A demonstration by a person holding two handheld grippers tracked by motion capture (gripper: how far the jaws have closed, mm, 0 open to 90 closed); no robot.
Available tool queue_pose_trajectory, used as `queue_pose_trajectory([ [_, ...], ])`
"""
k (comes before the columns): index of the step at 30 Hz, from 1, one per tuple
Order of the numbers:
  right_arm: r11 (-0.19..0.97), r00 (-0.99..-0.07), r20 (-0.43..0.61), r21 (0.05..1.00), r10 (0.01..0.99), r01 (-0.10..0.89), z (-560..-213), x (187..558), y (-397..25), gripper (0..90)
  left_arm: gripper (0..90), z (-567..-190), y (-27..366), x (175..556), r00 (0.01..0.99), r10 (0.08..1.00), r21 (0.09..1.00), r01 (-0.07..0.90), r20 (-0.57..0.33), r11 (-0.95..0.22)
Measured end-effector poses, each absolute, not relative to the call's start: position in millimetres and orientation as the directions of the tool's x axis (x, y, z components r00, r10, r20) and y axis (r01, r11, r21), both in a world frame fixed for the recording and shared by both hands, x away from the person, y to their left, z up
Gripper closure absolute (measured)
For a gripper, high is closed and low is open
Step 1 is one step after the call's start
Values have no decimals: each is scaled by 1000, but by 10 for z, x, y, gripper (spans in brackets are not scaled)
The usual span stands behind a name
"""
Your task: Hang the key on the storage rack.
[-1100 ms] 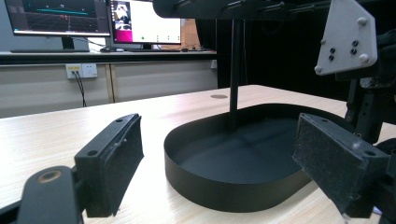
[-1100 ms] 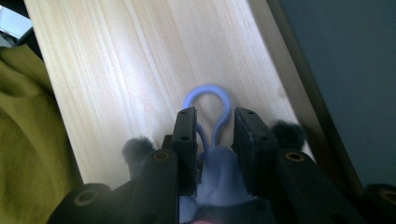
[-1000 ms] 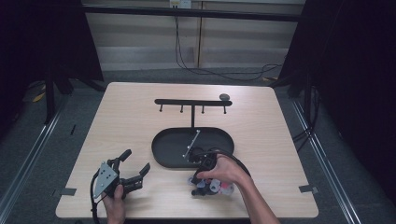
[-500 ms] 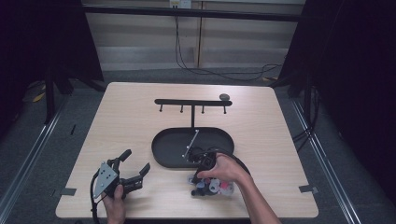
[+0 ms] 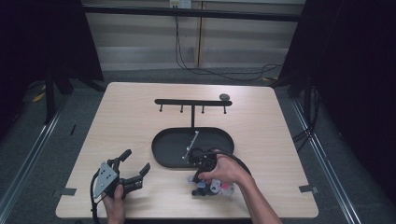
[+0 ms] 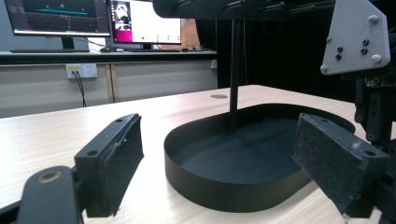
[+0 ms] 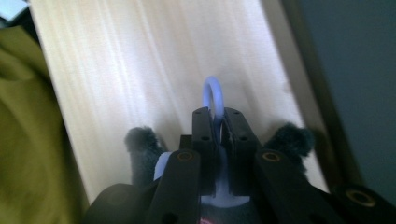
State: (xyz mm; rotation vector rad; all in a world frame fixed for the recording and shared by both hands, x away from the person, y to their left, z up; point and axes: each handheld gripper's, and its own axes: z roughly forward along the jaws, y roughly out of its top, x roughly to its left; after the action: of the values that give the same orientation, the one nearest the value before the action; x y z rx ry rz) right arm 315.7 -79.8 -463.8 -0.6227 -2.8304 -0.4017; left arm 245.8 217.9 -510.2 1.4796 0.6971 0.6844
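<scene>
My right gripper (image 5: 200, 185) is near the table's front edge, just in front of the black oval tray (image 5: 163, 144), with a hand around it. In the right gripper view its jaws (image 7: 215, 116) are shut on a pale blue ring (image 7: 213, 95) that sticks up between them. Dark fuzzy tufts (image 7: 140, 140) show on either side below the jaws. Pink and pale blue pieces (image 5: 215, 187) lie under this gripper in the high view. My left gripper (image 5: 136, 160) stands open at the front left with nothing between its pads (image 6: 112, 163); it faces the tray (image 6: 224, 186).
A black post rises from the tray to a crossbar with several hooks (image 5: 192, 102). A small dark disc (image 5: 224, 96) lies by the bar's right end. A thin metal piece (image 5: 190, 147) lies in the tray. Olive-green cloth (image 7: 32, 130) borders the table edge.
</scene>
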Motion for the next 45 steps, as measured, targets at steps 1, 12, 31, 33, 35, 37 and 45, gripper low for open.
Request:
queue_pose_trajectory([
  [1, 874, -886, 272, 214, 376, 437, -4640, 3157, -804, 853, 156, -5102, 2179, 2458, 635, 772, 1000, 16, 1, -15],
  [12, 866, -878, 270, 208, 396, 455, -4497, 3184, -866, 860, 156, -5104, 2175, 2454, 636, 772, 1000, 21, -7, -9],
  [31, 908, -903, 240, 139, 356, 395, -4665, 3155, -747, 783, 156, -5104, 2175, 2454, 636, 772, 1000, 20, -6, -9],
  [33, 917, -911, 242, 140, 334, 373, -4686, 3153, -722, 779, 155, -5104, 2175, 2454, 636, 771, 1000, 20, -6, -9],
  [35, 920, -913, 237, 134, 332, 369, -4686, 3156, -703, 832, 155, -5104, 2175, 2454, 636, 771, 1000, 21, -6, -9],
  [37, 920, -913, 240, 136, 331, 369, -4688, 3167, -702, 856, 155, -5104, 2176, 2454, 636, 772, 1000, 20, -6, -9],
  [45, 916, -904, 261, 129, 338, 380, -4627, 3160, -764, 873, 155, -5104, 2175, 2454, 636, 771, 1000, 21, -7, -8],
])
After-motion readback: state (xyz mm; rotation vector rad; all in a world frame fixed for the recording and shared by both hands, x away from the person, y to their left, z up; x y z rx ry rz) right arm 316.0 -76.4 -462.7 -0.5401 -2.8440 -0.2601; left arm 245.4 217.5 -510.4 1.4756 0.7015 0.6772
